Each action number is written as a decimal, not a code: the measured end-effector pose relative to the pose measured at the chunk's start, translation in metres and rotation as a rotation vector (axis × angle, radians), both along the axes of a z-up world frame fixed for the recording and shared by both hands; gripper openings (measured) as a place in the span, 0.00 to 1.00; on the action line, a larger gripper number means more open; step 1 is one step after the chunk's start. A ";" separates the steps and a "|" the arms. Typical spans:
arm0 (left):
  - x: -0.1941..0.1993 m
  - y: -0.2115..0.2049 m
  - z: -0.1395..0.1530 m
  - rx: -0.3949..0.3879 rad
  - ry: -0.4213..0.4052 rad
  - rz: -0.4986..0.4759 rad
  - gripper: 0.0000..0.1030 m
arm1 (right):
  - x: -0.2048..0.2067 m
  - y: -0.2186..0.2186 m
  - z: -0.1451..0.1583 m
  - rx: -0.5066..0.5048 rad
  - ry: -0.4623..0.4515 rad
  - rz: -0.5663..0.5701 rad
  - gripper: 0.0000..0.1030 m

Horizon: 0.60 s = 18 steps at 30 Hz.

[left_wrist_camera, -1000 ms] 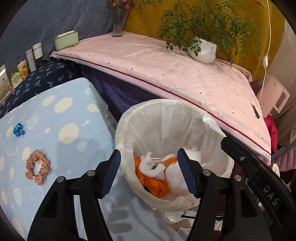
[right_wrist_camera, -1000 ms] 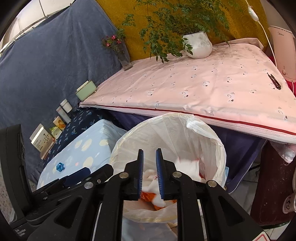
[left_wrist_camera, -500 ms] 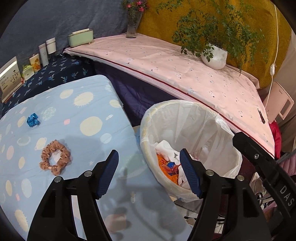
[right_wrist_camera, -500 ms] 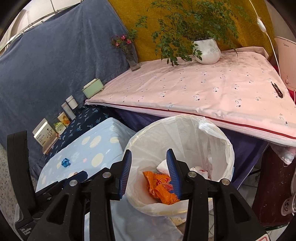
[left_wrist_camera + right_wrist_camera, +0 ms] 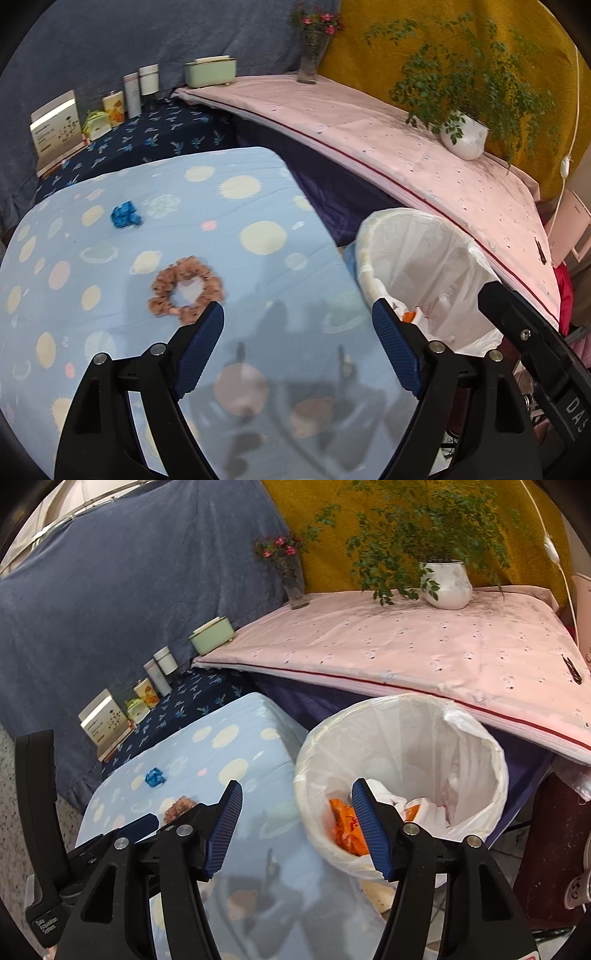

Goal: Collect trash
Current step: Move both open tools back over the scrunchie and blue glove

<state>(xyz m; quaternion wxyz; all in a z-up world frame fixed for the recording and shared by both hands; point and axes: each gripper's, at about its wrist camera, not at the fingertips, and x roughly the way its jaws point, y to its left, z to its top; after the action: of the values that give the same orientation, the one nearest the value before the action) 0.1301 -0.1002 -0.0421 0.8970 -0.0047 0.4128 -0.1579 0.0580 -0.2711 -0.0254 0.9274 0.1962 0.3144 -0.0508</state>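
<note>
The bin (image 5: 400, 775) stands beside the bench (image 5: 258, 206), under the edge of a pink sheet (image 5: 424, 650). A thin white bag (image 5: 424, 254) lines it, crinkly and see-through. In the right view the orange wrapper (image 5: 345, 827) and white crumpled paper (image 5: 430, 808) lie at the bottom, but the right claw's finger hides part of them. In the left view only a small bit of orange shows past the rim.

The left claw (image 5: 297, 332) is spread wide with nothing in it. It hangs over the bench, and its ridged blue pads (image 5: 201, 350) look rubbery. The right claw (image 5: 297, 819) is spread wide too and holds nothing. One finger is over the bench and the other is over the bin.

The bench has a soft blue cloth with pale round spots and planets. The bottom of it is cut off by the black claw arms and their shadows.

A small blue scrap (image 5: 125, 216) lies crumpled on the cloth, well apart from the bin. What it is made of is hard to tell. A brown scrunchie (image 5: 186, 286) lies near the left claw, a frilly ring of cloth. In the right view it is mostly hidden behind the claws.

A leafy plant (image 5: 447, 579) in a round white pot sits on the pink sheet.
</note>
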 end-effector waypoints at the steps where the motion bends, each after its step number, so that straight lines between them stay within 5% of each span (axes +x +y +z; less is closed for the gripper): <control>1: 0.000 0.006 0.000 0.000 0.001 0.011 0.76 | 0.001 0.005 0.000 -0.003 0.002 0.008 0.59; 18: 0.005 0.096 -0.010 0.016 0.009 0.140 0.76 | 0.021 0.095 -0.011 -0.049 0.052 0.128 0.62</control>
<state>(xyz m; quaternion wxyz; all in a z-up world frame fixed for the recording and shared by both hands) 0.1347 -0.0041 -0.0526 0.9040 -0.0273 0.4169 -0.0913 0.0793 -0.1764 -0.0361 0.9249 0.1513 0.3488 -0.0041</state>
